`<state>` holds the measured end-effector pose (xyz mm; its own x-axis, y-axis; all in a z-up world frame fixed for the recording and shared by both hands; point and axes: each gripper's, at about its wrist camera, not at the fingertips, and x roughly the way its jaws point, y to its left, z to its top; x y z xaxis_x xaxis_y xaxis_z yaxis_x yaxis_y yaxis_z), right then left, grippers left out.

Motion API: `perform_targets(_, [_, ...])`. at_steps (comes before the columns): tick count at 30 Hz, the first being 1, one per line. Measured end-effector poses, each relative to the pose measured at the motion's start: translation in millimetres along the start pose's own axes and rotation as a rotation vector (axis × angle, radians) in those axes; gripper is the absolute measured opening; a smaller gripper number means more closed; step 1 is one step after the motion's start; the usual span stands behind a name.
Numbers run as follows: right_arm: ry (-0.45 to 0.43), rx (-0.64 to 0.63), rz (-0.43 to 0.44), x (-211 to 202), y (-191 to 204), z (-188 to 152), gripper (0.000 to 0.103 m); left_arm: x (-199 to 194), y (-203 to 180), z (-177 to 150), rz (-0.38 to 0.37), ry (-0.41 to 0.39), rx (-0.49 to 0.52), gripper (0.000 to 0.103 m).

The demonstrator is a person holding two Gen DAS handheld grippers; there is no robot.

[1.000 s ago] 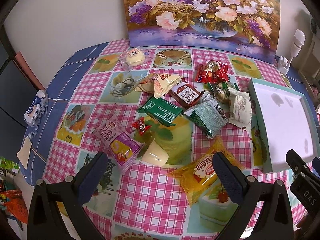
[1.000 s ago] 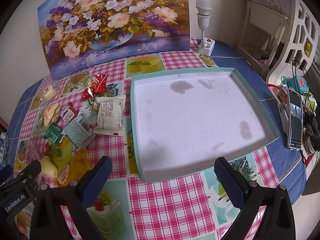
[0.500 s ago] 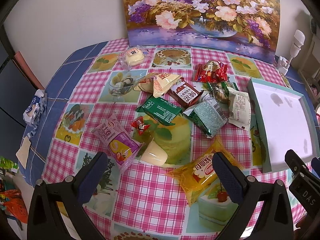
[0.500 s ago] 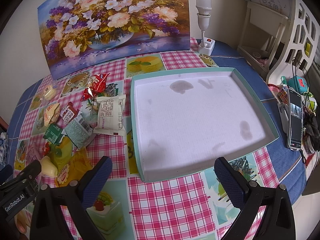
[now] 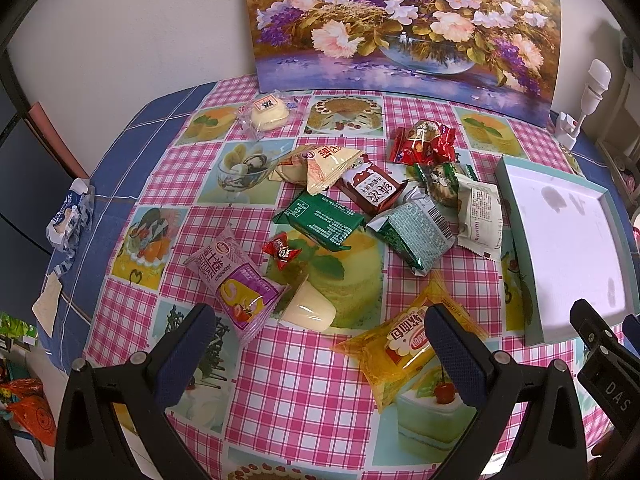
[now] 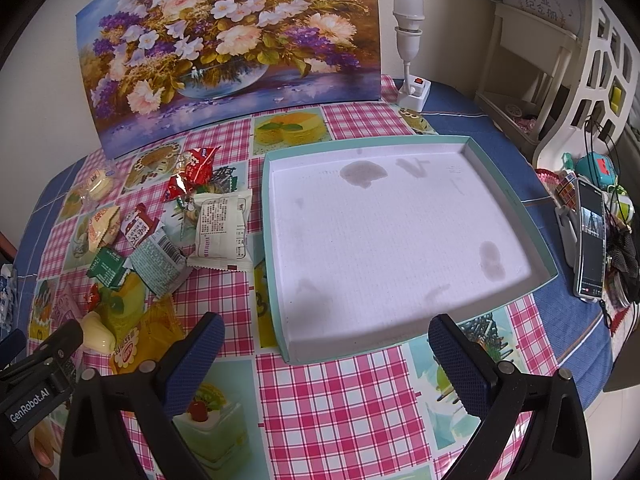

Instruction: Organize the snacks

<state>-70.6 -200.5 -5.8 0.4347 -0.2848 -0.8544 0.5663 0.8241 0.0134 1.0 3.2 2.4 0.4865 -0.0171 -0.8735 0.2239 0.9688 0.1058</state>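
Crinkly snack packets [image 5: 412, 236] overlapped, so the wide-open, empty left gripper [image 5: 316, 340] risked dragging neighbours, while the right gripper [image 6: 326, 346] hovered, empty and agape, over the tray [image 6: 276, 264].

Plain cream wall [image 5: 132, 28] behind, big flower painting [image 6: 228, 52] leaning on it. White shelf unit [image 6: 560, 60] off right, small bulb lamp [image 6: 410, 48] nearby.

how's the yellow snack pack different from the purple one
The yellow pack lies partly behind the left gripper's right finger; the purple pack sits just ahead of its left finger. The yellow wrapper is see-through with a red-and-white label; the purple is mostly opaque with a clear window. Both are sealed pillow packs flat on the tablecloth, outside the tray.
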Motion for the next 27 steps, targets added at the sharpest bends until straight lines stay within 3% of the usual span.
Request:
perform_targets(20, [0.002,-0.003,-0.002,-2.2,0.6,2.4,0.103,0.1,0.2,-0.4,-0.005,0.001,-0.005,0.103])
perform_targets(23, [-0.003,0.000,0.016,-2.6,0.9,1.4,0.103,-1.4,11.5,1.5,-0.011,-0.013,-0.052,0.103])
perform_targets(27, [0.009,-0.003,0.105,6.0,23.7,5.5,0.103,-0.2,33.7,4.5,0.015,-0.013,-0.138,0.103])
